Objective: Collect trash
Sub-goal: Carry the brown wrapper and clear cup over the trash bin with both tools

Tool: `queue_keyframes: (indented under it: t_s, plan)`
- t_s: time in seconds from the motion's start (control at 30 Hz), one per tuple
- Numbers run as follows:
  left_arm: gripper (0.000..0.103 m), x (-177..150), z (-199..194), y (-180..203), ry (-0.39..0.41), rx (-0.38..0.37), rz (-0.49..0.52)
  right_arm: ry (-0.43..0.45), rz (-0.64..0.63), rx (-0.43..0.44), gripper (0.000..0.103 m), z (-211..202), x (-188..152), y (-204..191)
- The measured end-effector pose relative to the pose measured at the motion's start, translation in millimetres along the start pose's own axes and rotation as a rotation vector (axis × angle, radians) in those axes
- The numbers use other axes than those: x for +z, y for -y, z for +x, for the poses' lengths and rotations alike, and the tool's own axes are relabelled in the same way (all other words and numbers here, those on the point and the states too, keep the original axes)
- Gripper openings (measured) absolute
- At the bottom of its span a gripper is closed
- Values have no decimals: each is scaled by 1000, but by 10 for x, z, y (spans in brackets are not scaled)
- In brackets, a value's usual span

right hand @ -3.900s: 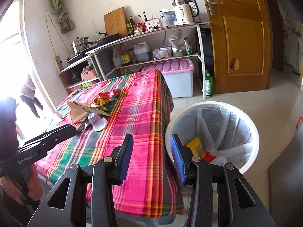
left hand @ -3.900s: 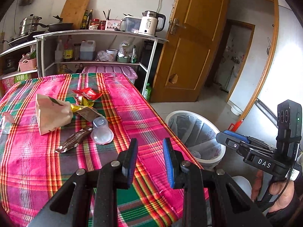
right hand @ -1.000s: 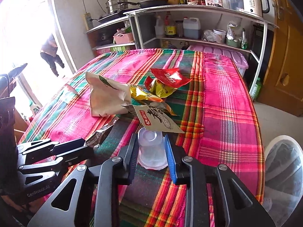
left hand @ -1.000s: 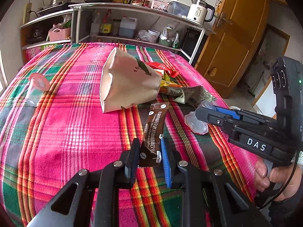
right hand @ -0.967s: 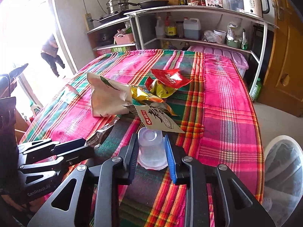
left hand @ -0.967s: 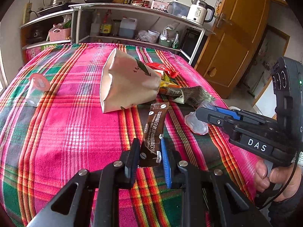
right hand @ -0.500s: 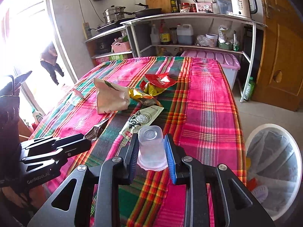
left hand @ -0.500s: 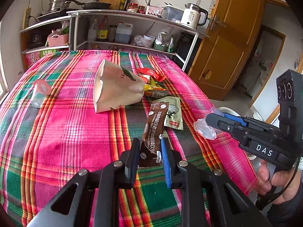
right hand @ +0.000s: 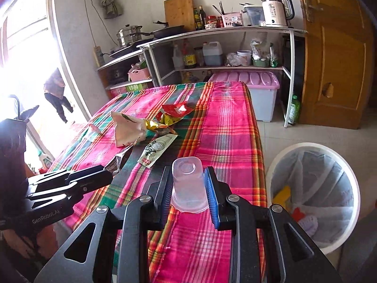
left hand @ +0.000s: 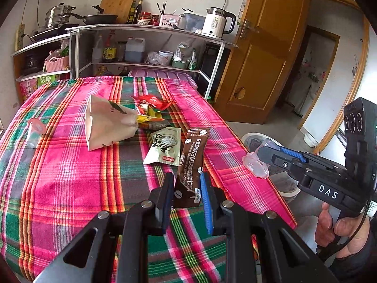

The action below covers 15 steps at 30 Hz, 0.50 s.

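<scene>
At the left of the frame a white paper bag [left hand: 107, 123] and more wrappers [left hand: 150, 110] lie on the counter [left hand: 59, 176], waiting for pickup. In the middle, the left gripper [left hand: 186, 189] has its jaws closed on a brown wrapper [left hand: 192, 165], lifted to carry away. In the right wrist view, the right gripper [right hand: 188, 189] squeezes a clear plastic cup [right hand: 187, 184], and the white trash bin [right hand: 313, 195] sits at the lower right, close by for dropping both.

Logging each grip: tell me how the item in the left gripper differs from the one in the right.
The left gripper holds a brown coffee sachet, flat, opaque and printed; the right gripper holds a clear plastic cup, round, hollow and unprinted. The sachet stands tall above the fingers; the cup sits squat, base pointing away. Both are clamped and lifted off the table.
</scene>
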<state>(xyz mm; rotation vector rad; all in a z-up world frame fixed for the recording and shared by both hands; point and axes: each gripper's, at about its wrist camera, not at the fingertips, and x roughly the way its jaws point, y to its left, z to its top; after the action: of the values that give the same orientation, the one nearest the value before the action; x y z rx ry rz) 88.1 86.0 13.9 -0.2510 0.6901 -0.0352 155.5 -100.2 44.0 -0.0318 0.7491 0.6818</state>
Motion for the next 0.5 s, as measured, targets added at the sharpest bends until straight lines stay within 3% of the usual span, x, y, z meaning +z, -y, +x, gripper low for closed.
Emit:
queue_keyframes:
  t_s: [0.5]
  plan:
    - [24, 122, 156, 732, -14, -99, 109, 70, 96, -85, 28, -514, -166, 516]
